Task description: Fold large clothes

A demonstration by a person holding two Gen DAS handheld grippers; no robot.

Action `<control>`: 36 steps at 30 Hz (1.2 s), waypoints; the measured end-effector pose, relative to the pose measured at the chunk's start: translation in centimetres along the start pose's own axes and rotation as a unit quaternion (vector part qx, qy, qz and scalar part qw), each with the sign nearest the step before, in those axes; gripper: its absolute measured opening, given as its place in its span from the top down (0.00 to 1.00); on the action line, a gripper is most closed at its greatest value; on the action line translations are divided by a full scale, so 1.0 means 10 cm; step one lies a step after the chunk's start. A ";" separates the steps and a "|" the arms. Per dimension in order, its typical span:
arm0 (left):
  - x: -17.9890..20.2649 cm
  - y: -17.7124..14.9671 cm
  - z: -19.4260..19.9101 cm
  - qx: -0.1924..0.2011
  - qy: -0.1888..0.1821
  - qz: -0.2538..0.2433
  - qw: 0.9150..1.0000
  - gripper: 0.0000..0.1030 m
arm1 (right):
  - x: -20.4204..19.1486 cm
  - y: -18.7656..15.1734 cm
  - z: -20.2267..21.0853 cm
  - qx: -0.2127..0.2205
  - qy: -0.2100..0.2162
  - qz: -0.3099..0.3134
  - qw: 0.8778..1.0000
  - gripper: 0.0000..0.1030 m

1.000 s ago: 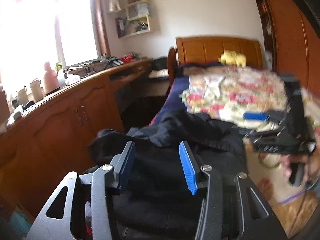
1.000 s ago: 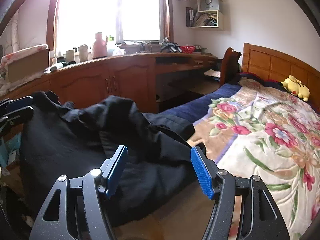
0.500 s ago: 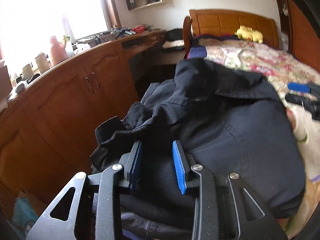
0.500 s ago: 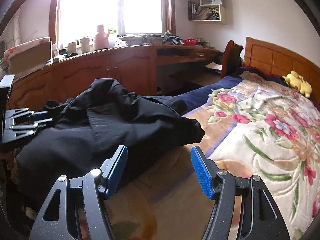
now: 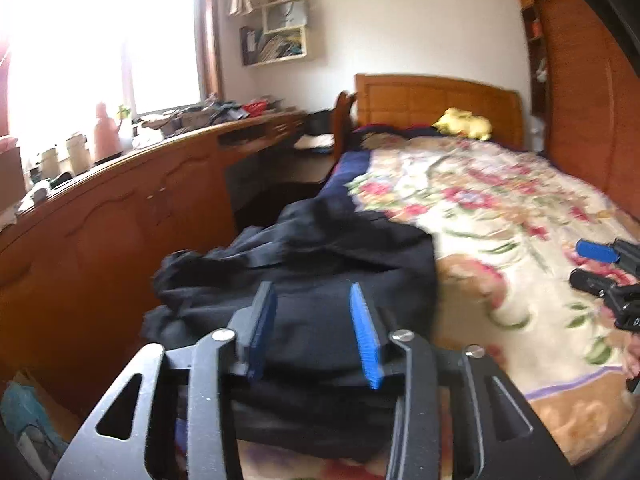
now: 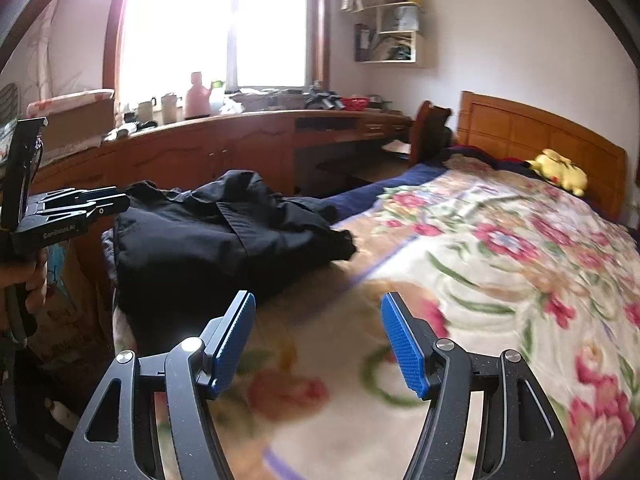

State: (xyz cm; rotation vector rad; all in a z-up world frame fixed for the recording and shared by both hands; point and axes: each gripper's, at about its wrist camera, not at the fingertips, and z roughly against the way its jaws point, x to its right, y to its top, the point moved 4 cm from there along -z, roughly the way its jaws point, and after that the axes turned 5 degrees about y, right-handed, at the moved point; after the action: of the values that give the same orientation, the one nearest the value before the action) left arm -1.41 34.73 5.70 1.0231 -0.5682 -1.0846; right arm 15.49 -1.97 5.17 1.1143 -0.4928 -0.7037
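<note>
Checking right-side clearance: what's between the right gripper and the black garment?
Right wrist view: only bare floral blanket lies between the open right gripper and the black garment, which is heaped at the bed's near-left edge.

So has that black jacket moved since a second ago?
Yes. In the right wrist view the black jacket has bunched up leftward, toward the wooden cabinets, uncovering more floral blanket. Neither gripper holds it now.

Left black two-finger claw with blue pads (image 5: 314,330), lower centre of frame, jaws opening, pads apart. Right black blue-padded claw (image 6: 320,344), lower centre, jaws wide, nothing gripped. Hand (image 6: 24,280) at left edge grips left handle.
</note>
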 end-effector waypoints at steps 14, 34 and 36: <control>1.65 0.02 0.45 0.042 -0.130 -0.034 0.990 0.21 | 0.54 -0.57 1.27 0.014 -0.100 -0.048 0.994 0.31; 3.16 -0.35 0.16 0.023 -0.177 -0.038 0.983 0.01 | 0.97 -1.05 1.91 0.060 -0.229 -0.106 0.966 0.17; 3.19 -0.36 0.14 0.023 -0.173 -0.040 0.984 0.01 | 0.95 -1.07 1.93 0.062 -0.232 -0.111 0.964 0.17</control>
State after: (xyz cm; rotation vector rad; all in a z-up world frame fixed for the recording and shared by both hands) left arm 8.51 4.70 0.20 0.9078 -0.8399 -1.3373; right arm 6.15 -23.98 2.61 1.1333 -0.8259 -1.1557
